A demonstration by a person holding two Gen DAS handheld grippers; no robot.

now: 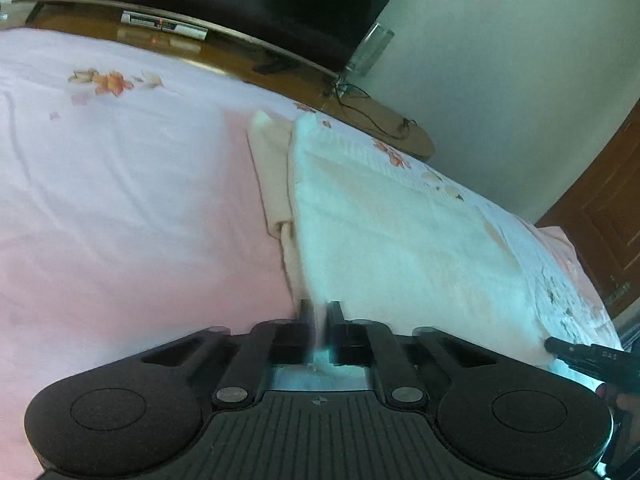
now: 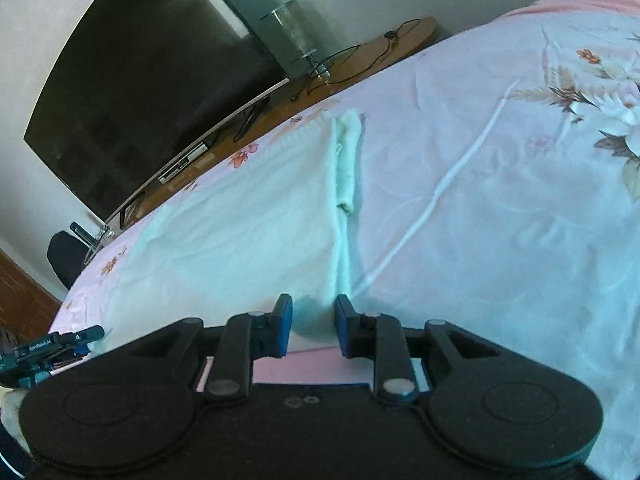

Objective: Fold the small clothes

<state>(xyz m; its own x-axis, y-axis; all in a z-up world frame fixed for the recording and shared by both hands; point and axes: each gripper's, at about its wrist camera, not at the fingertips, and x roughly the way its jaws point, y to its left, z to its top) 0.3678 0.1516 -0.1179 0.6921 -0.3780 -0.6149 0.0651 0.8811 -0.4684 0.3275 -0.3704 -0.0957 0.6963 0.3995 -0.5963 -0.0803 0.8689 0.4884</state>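
A: Garment (image 1: pixel 400 240) status, starting at the left gripper (image 1: pixel 320 312): the two fingers stand almost together, with a thin fold of the pale, white-to-mint knit cloth pinched between them. The picture is blurred there, but the cloth runs from the pads straight out into the spread piece.

B: And the right gripper (image 2: pixel 313 320)?

A: Its blue pads (image 2: pixel 285 320) stand a little apart. The near edge of the same garment (image 2: pixel 240 232) lies in the gap between them; whether the pads press on it cannot be told.

B: Position of the garment?

A: Spread flat on the pink floral bedsheet (image 1: pixel 120 180), reaching from both grippers toward the far edge of the bed. In the left wrist view a cream fold (image 1: pixel 276 184) lies along its left side; in the right wrist view a narrow folded strip (image 2: pixel 346 168) runs along its right side.

B: Surroundings?

A: Beyond the far edge, a wooden cabinet top (image 1: pixel 360 112) carries a dark television (image 2: pixel 152 80), a clear glass cylinder (image 2: pixel 296 28) and loose black cables (image 2: pixel 352 56). A wooden door (image 1: pixel 608 216) stands at the far right in the left wrist view.
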